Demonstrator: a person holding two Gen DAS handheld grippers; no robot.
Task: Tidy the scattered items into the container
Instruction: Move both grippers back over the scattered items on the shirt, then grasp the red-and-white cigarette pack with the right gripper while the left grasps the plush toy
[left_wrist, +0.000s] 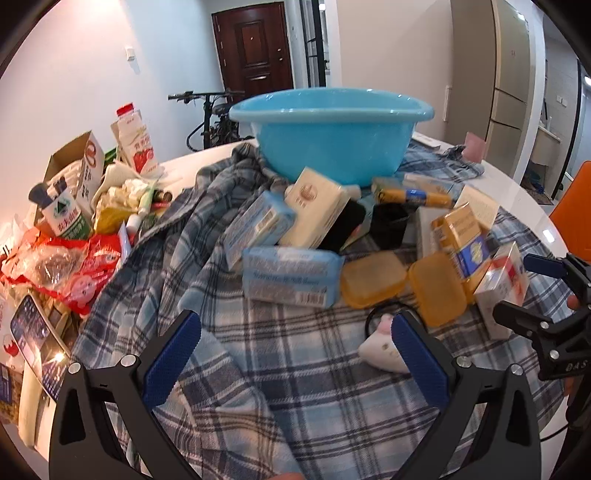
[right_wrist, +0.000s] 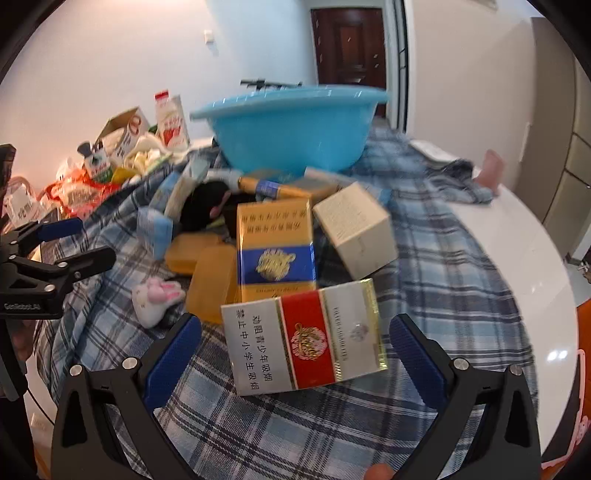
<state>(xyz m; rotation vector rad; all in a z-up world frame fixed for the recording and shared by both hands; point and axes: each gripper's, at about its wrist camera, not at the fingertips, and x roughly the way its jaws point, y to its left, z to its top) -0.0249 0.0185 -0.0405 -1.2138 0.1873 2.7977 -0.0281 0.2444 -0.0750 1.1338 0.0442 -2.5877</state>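
Between the wide, empty jaws of the right gripper (right_wrist: 295, 363) a red-and-silver carton (right_wrist: 304, 341) lies on the plaid cloth (right_wrist: 443, 258). Behind it sits a yellow-and-blue carton (right_wrist: 275, 251), then the blue basin (right_wrist: 291, 125). The left gripper (left_wrist: 295, 360), jaws also wide and empty, hovers over bare cloth, a white plush toy (left_wrist: 380, 347) just beside its right finger; tissue packs (left_wrist: 291, 275) lie beyond on the desk (left_wrist: 524, 199).

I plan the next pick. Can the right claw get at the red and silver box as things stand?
Probably yes. The right claw is open, and the red and silver box lies on the plaid cloth just ahead of its fingers, nothing on top or between.
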